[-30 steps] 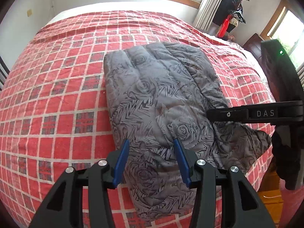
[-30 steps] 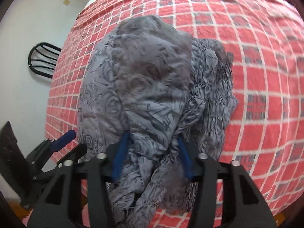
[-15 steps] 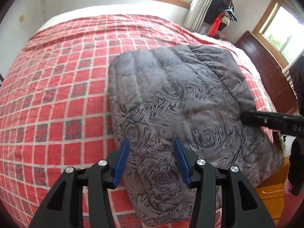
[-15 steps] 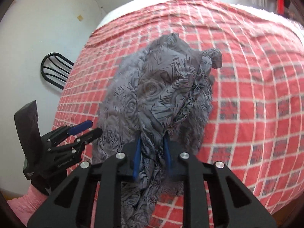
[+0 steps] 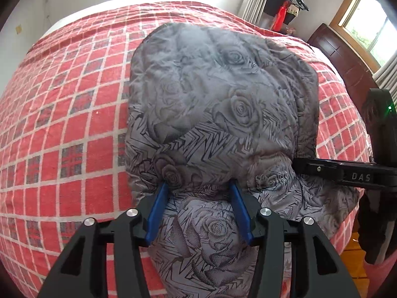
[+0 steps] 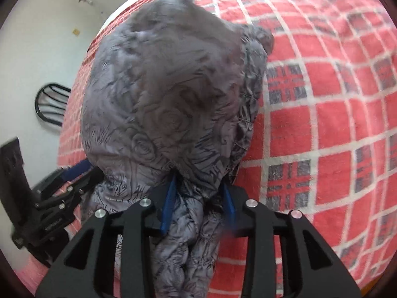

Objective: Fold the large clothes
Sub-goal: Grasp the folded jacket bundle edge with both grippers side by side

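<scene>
The gray jacket (image 5: pixel 218 104) looks much bigger and closer than it did half a second ago, and it has puffed up into a round hump on the bed (image 5: pixel 62 114). Back then your left gripper (image 5: pixel 199 213) had its blue fingers (image 5: pixel 157 213) spread above the cloth; now they are spread wide with a thick fold of the jacket lying between them, not squeezed. Your right gripper (image 6: pixel 198 206) was pinched tight on a thin bunch of cloth; now its fingers (image 6: pixel 169 206) stand farther apart, with a fat twisted roll of the jacket filling the gap. You cannot tell if they are pressing on it.

The jacket is soft and puffy, with stitched lines, rose shapes and black zigzags. The bed cover is fuzzy, red with white lines and small dark plaid squares.

Only the left view shows the windows (image 5: pixel 367 22), the dark wood headboard (image 5: pixel 347 59), the white curtain (image 5: pixel 258 0) and the clothes hanging in the corner (image 5: pixel 285 2). Only the right view shows the black chair (image 6: pixel 50 104) by the white wall (image 6: pixel 37 37). Each view shows the other gripper off to one side.
</scene>
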Motion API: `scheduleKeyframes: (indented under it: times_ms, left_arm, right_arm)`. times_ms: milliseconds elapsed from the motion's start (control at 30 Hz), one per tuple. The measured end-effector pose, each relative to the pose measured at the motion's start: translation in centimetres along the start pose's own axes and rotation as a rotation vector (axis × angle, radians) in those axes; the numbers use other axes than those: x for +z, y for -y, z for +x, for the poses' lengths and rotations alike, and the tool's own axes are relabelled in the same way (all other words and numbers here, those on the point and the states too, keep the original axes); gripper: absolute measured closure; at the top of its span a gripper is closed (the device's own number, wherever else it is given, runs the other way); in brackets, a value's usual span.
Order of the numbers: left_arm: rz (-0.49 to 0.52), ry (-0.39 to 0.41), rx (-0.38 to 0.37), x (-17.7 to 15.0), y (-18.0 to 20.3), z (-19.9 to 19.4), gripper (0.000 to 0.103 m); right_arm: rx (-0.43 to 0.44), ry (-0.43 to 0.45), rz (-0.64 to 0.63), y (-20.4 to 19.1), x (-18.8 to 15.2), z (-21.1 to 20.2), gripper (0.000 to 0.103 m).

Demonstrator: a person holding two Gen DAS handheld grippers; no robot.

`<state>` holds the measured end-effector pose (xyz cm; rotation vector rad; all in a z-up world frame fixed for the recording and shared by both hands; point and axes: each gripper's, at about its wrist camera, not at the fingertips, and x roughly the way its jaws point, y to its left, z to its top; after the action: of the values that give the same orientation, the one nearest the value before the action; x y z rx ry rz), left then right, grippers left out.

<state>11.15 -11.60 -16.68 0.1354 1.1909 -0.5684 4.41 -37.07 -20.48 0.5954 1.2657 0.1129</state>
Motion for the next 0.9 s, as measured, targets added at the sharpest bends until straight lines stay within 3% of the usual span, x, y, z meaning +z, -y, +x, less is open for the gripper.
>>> scheduleKeyframes:
  times_ms: [100, 200, 400, 500, 633, 700, 900]
  left_arm:
    - [-0.021, -0.015, -0.018, 0.4, -0.4, -0.5, 0.052]
    - [-0.032, -0.023, -0.042, 1.1, -0.9, -2.1, 0.052]
    - [-0.064, 0.048, -0.044, 4.9, -2.2, -4.2, 0.054]
    - [-0.057, 0.054, -0.006, 7.1, -1.8, -3.4, 0.054]
    - [-0.036, 0.044, 0.013, 8.9, -1.5, -2.0, 0.054]
    - [-0.019, 0.041, 0.019, 9.0, -1.2, -1.5, 0.054]
    - [0.003, 0.016, -0.015, 9.4, -0.9, -0.2, 0.054]
  right_arm:
    - [-0.015, -0.005, -0.015, -0.4, 0.3, -1.3, 0.067]
    - [-0.06, 0.027, -0.055, -1.4, 0.4, -4.7, 0.052]
    - [-0.098, 0.146, -0.186, -5.4, 3.2, -9.4, 0.052]
    - [-0.169, 0.151, -0.252, -7.6, 5.7, -8.1, 0.056]
    - [-0.196, 0.125, -0.28, -9.0, 7.8, -5.2, 0.062]
    - [-0.229, 0.104, -0.267, -8.1, 8.3, -3.9, 0.064]
    - [-0.221, 0.048, -0.185, -4.4, 8.8, -1.6, 0.066]
